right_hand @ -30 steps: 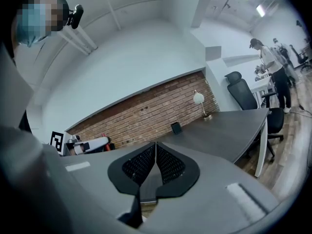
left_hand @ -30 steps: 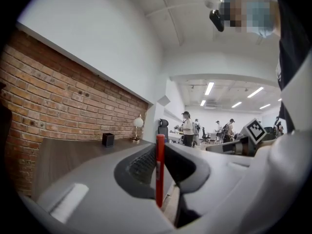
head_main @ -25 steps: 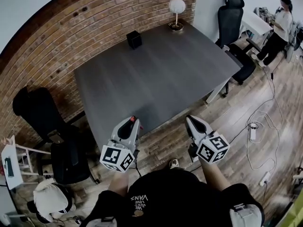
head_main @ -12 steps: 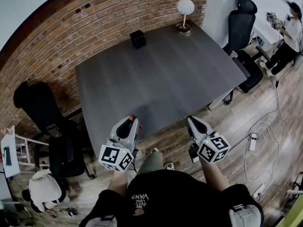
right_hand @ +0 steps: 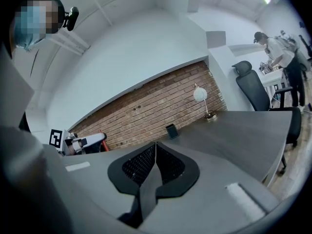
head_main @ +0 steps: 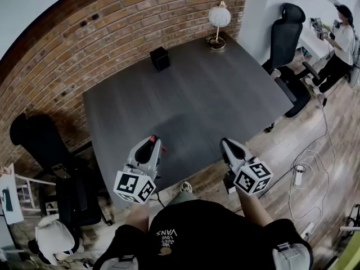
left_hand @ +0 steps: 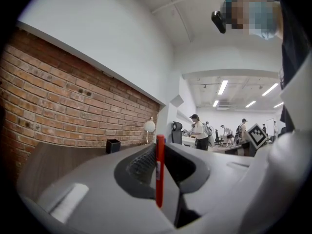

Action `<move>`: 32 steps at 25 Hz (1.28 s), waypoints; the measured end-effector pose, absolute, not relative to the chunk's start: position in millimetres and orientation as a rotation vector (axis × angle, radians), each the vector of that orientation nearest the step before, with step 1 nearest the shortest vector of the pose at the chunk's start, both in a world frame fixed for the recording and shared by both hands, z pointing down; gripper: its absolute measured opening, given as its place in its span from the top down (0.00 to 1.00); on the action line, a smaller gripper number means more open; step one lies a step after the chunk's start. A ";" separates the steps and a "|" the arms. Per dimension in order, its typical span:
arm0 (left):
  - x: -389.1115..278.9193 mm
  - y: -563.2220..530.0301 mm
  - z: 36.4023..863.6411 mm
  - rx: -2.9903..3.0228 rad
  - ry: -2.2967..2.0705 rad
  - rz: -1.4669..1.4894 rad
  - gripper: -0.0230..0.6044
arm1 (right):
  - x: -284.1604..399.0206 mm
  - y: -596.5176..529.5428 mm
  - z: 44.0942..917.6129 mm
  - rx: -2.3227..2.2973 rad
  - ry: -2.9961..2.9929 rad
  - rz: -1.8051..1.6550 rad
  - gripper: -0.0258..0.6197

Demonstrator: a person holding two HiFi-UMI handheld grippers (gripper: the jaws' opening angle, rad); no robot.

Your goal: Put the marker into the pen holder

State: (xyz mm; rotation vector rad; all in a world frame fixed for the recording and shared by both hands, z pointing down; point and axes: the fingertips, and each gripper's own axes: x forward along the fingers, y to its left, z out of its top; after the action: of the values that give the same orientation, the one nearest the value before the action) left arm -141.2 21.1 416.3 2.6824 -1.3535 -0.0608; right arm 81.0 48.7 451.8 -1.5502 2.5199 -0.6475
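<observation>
A red marker (left_hand: 160,169) stands upright between the jaws of my left gripper (head_main: 153,143), which is shut on it; its red tip (head_main: 155,139) shows at the gripper's nose in the head view. The black square pen holder (head_main: 160,58) stands at the far side of the dark grey table (head_main: 185,103), near the brick wall, and appears small in the left gripper view as the pen holder (left_hand: 112,146) and in the right gripper view as the pen holder (right_hand: 171,130). My right gripper (head_main: 227,145) is shut with nothing in it, held over the table's near edge.
A white globe lamp (head_main: 218,20) stands at the table's far right corner. Black office chairs (head_main: 287,35) stand right of the table and another chair (head_main: 39,136) to the left. A person (head_main: 337,44) works at a desk at the far right. Cables (head_main: 306,151) lie on the wooden floor.
The view has shifted a little and the table now reaches nearer to both grippers. The grippers keep their pose, the left still holding the marker.
</observation>
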 end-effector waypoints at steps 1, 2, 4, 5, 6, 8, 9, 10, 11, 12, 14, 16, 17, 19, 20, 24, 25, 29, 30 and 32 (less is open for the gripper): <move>-142.4 12.8 414.0 2.686 -1.350 -0.061 0.80 | 79.5 39.6 449.7 -1.551 2.519 -0.642 0.96; -144.2 5.1 411.6 2.690 -1.347 -0.061 0.80 | 77.4 30.7 448.0 -1.550 2.517 -0.638 0.96; -148.8 -8.9 406.6 2.695 -1.343 -0.068 0.80 | 72.2 14.5 445.4 -1.548 2.512 -0.636 0.96; -151.3 -15.3 404.1 2.696 -1.341 -0.073 0.80 | 69.3 7.4 444.7 -1.548 2.511 -0.637 0.96; -153.8 -21.2 401.6 2.697 -1.339 -0.076 0.80 | 66.3 0.8 444.4 -1.548 2.509 -0.638 0.96; -158.8 -31.8 397.0 2.700 -1.335 -0.079 0.80 | 60.8 -11.3 443.9 -1.550 2.507 -0.636 0.96; -161.4 -36.2 395.6 2.703 -1.332 -0.082 0.80 | 58.3 -16.6 443.8 -1.551 2.505 -0.635 0.96; -164.2 -40.3 394.7 2.705 -1.331 -0.084 0.80 | 56.1 -21.5 444.2 -1.552 2.503 -0.634 0.96; -167.2 -44.4 394.2 2.708 -1.334 -0.086 0.80 | 54.0 -26.1 445.1 -1.552 2.502 -0.636 0.96; -170.5 -48.5 393.9 2.708 -1.340 -0.087 0.80 | 51.9 -30.3 446.5 -1.552 2.502 -0.640 0.96; -176.8 -55.9 393.5 2.699 -1.357 -0.089 0.80 | 47.9 -37.0 450.6 -1.544 2.510 -0.656 0.96; -181.5 -62.9 392.8 2.687 -1.379 -0.089 0.80 | 46.3 -42.9 454.8 -1.532 2.519 -0.675 0.96; -183.0 -66.9 392.5 2.682 -1.392 -0.088 0.80 | 46.6 -46.5 456.8 -1.524 2.523 -0.685 0.96; -183.5 -76.1 392.5 2.671 -1.420 -0.088 0.80 | 49.2 -55.5 460.8 -1.507 2.535 -0.700 0.96; -182.4 -81.0 392.6 2.666 -1.434 -0.089 0.80 | 51.3 -60.8 462.7 -1.496 2.543 -0.705 0.96; -175.3 -104.5 390.5 2.643 -1.505 -0.089 0.80 | 59.0 -90.6 468.3 -1.431 2.598 -0.723 0.96; -173.0 -111.6 389.4 2.637 -1.525 -0.088 0.80 | 60.6 -99.1 468.8 -1.414 2.616 -0.727 0.96; -159.5 -143.6 386.8 2.623 -1.588 -0.077 0.80 | 68.5 -132.5 468.5 -1.339 2.697 -0.739 0.96; -155.5 -151.6 385.5 2.623 -1.601 -0.076 0.80 | 70.3 -140.0 468.9 -1.320 2.715 -0.741 0.96; -146.9 -167.6 382.8 2.627 -1.628 -0.077 0.80 | 73.8 -154.1 469.7 -1.280 2.749 -0.743 0.96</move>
State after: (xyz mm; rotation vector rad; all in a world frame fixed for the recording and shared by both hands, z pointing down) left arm -146.9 -167.6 382.8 2.6270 -1.6280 -0.0766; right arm 73.8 -154.1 469.7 -1.2797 2.7486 -0.7428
